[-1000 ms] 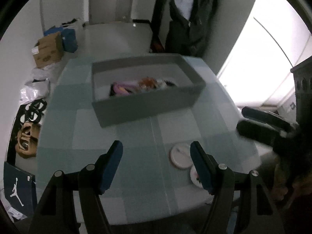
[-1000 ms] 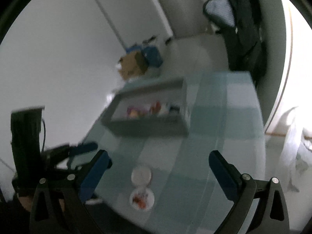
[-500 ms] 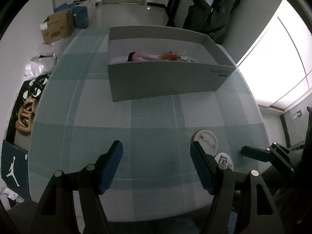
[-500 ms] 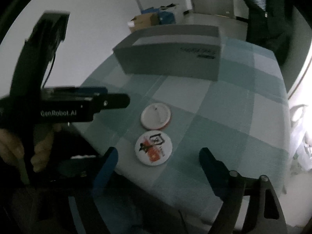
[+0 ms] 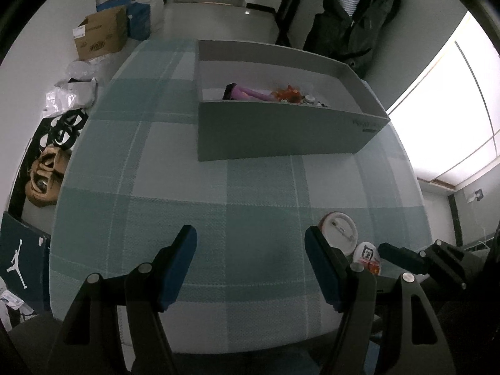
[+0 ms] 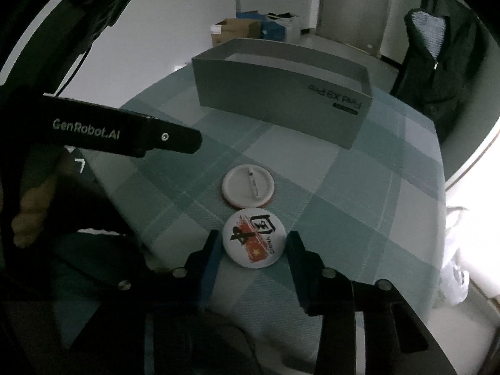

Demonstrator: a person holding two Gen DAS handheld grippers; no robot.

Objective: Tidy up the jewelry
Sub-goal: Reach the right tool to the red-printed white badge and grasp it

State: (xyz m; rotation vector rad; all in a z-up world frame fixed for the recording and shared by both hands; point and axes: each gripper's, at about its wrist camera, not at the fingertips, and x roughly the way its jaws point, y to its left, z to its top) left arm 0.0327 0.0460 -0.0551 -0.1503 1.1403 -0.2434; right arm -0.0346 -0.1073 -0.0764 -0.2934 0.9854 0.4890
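Left gripper (image 5: 250, 250) is hovering over the teal-and-white checked cloth surface (image 5: 187, 187), fingers standing apart with nothing between them. Grey open cardboard box (image 5: 281, 134) is sitting further back, holding a purple trinket (image 5: 247, 93) and an orange one (image 5: 289, 93). Round white pin badge lying face-down (image 6: 248, 186) is touching the round white badge with red-and-black print (image 6: 254, 240) nearer the edge. Right gripper (image 6: 253, 250) is straddling the printed badge; its fingers have just been closing, flanking it, pads seemingly not yet pressing.
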